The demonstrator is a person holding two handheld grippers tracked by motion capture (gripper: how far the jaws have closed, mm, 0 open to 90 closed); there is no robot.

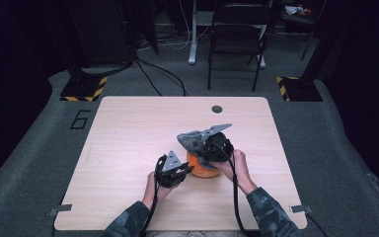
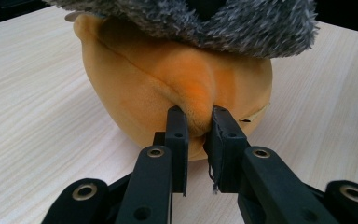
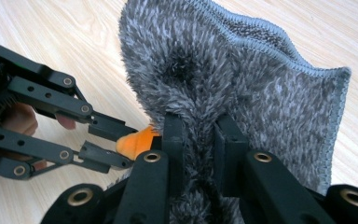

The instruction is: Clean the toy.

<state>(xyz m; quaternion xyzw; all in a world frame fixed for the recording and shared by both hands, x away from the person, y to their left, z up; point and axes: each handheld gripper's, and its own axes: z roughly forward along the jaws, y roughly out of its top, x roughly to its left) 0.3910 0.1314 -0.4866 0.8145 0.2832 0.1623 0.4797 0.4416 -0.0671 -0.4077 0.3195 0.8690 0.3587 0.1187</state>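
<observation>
An orange plush ball (image 1: 201, 167) rests on the light wooden table (image 1: 128, 138), near the front middle. A grey fuzzy cloth (image 1: 192, 139) drapes over its top. My left gripper (image 2: 199, 122) is shut on a pinched fold of the orange plush ball (image 2: 168, 88), low at its left side. My right gripper (image 3: 200, 126) is shut on the grey fuzzy cloth (image 3: 242, 79) and holds it bunched above the ball. In the right gripper view the left gripper's fingers (image 3: 105, 140) clamp a bit of the orange ball (image 3: 137, 142).
A small dark round hole (image 1: 217, 109) sits near the table's far edge. Beyond the table stand a black folding chair (image 1: 238, 34), cables on the grey floor and two bases with yellow-black stripes (image 1: 84, 89).
</observation>
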